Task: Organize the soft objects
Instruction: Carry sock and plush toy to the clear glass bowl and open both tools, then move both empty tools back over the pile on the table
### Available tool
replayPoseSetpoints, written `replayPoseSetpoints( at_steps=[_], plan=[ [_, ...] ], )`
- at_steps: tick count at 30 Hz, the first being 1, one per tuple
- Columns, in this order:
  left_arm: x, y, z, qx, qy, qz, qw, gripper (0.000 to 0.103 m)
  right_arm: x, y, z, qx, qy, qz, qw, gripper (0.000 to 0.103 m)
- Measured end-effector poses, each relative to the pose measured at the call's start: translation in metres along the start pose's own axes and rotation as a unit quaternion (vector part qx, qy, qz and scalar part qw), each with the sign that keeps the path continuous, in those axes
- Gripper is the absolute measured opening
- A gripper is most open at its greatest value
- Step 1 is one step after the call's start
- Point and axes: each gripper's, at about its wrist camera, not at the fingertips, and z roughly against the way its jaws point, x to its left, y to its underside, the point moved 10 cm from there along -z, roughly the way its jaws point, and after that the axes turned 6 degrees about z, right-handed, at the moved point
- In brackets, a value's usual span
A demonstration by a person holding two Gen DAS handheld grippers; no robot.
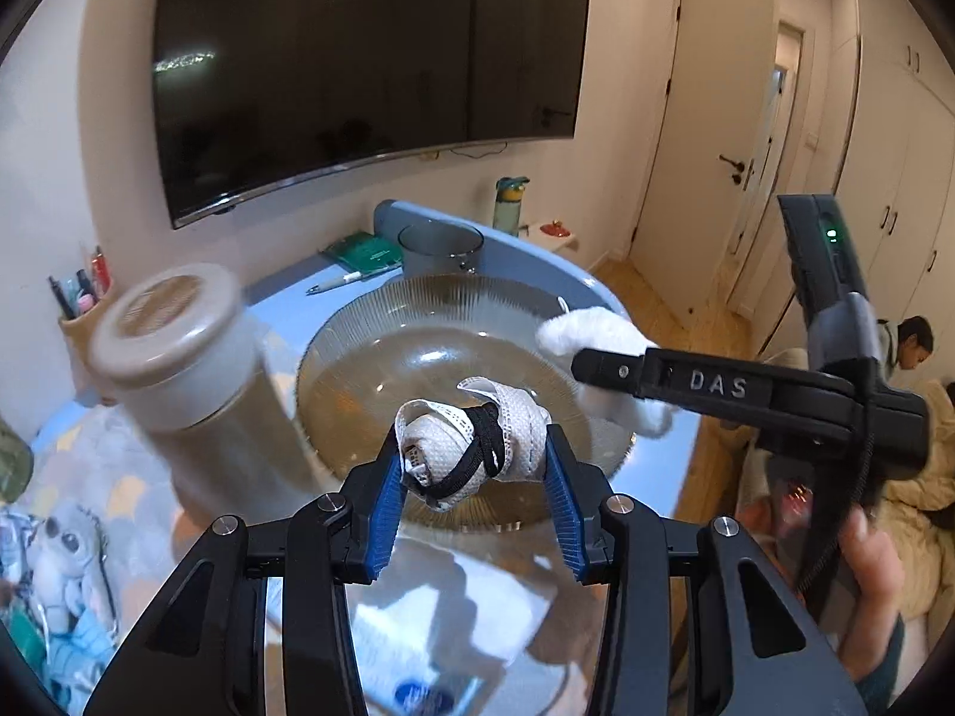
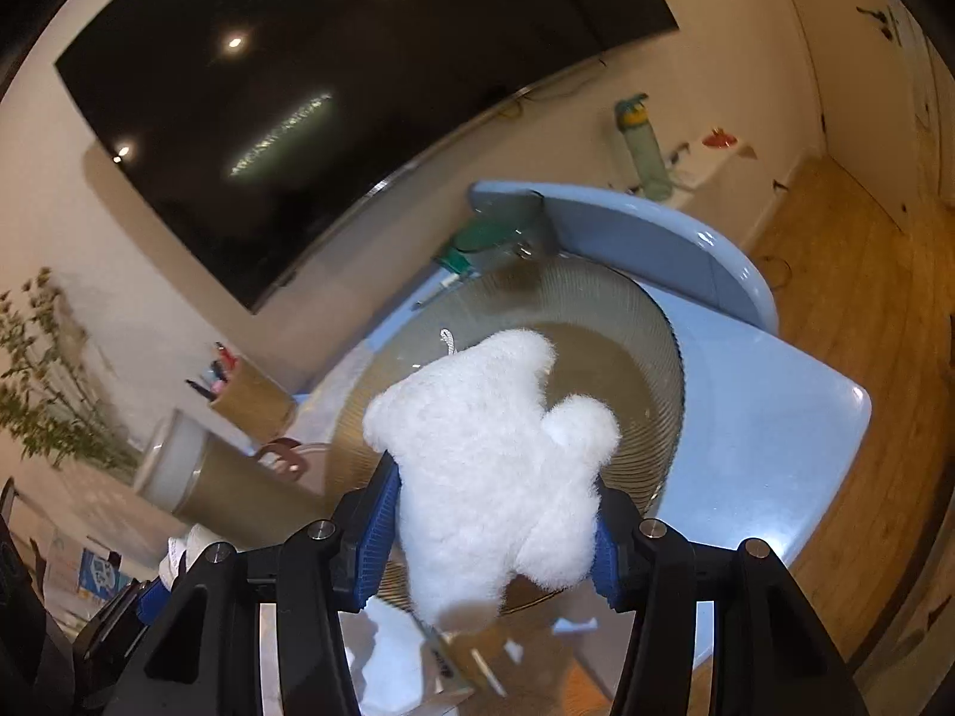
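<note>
My left gripper is shut on a rolled white lace band with a black tie, held above the near rim of a large ribbed glass bowl on the blue table. My right gripper is shut on a fluffy white plush toy, which hangs over the same glass bowl. In the left wrist view the right gripper reaches in from the right, and the white plush sits at the bowl's right rim. The bowl looks empty inside.
A tall beige lidded jar stands left of the bowl. Behind it are a grey cup, a green book, a pen and a pencil holder. A grey plush lies lower left. The blue table's edge drops to wooden floor.
</note>
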Motion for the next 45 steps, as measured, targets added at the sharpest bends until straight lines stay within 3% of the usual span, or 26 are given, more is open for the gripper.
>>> replayPoseSetpoints(
  at_steps=[4,5,6,8,14,18,22,26,29,30,31,33,34,38,41,43,45],
  plan=[
    [-0.006,-0.003,-0.026,0.008,-0.006,-0.005,0.9999,0.05,-0.009,0.002,-0.007,0.009,0.019,-0.003,1.0,0.057],
    [-0.005,-0.003,-0.032,0.012,-0.009,-0.006,0.9999,0.054,-0.01,0.001,-0.01,0.01,0.018,-0.005,1.0,0.064],
    [-0.005,-0.003,-0.038,0.018,-0.012,-0.007,0.9997,0.068,-0.011,0.001,-0.01,0.012,0.012,-0.005,1.0,0.066],
    [-0.005,-0.002,-0.04,0.01,-0.011,-0.008,0.9999,0.078,-0.012,0.001,-0.01,0.016,0.011,-0.004,1.0,0.066],
    [-0.016,0.007,-0.011,-0.005,0.029,-0.026,0.9992,0.078,-0.011,0.004,0.013,0.005,0.019,0.01,1.0,0.067],
    [-0.008,0.014,0.029,-0.022,0.031,-0.036,0.9986,0.078,0.01,0.011,0.034,-0.012,0.02,0.044,0.999,0.067],
    [0.023,0.018,0.084,-0.051,0.01,-0.019,0.9985,0.078,0.05,0.025,0.051,-0.02,-0.008,0.079,0.997,0.067],
    [0.076,0.023,0.152,-0.094,-0.032,0.028,0.9947,0.078,0.102,0.037,0.069,-0.038,-0.038,0.126,0.991,0.067],
    [0.126,0.031,0.204,-0.128,-0.086,0.069,0.9856,0.08,0.149,0.052,0.08,-0.045,-0.074,0.168,0.982,0.069],
    [0.143,0.035,0.218,-0.137,-0.113,0.084,0.9806,0.082,0.167,0.06,0.082,-0.045,-0.087,0.186,0.978,0.074],
    [0.166,0.04,0.237,-0.15,-0.155,0.105,0.9708,0.084,0.182,0.067,0.083,-0.046,-0.095,0.2,0.974,0.077],
    [0.213,0.055,0.278,-0.181,-0.24,0.151,0.9417,0.085,0.216,0.085,0.081,-0.042,-0.112,0.236,0.964,0.082],
    [0.228,0.062,0.293,-0.189,-0.26,0.163,0.9328,0.085,0.236,0.099,0.076,-0.032,-0.123,0.26,0.957,0.082],
    [0.278,0.092,0.334,-0.206,-0.29,0.2,0.9131,0.087,0.288,0.142,0.053,0.01,-0.153,0.31,0.938,0.082],
    [0.311,0.122,0.341,-0.205,-0.299,0.237,0.9014,0.098,0.318,0.171,0.03,0.032,-0.167,0.337,0.926,0.082],
    [0.331,0.144,0.338,-0.2,-0.298,0.255,0.8981,0.099,0.334,0.186,0.01,0.032,-0.175,0.35,0.92,0.082],
    [0.351,0.169,0.324,-0.179,-0.297,0.263,0.9005,0.099,0.343,0.202,-0.013,0.04,-0.183,0.354,0.916,0.083]
  ],
)
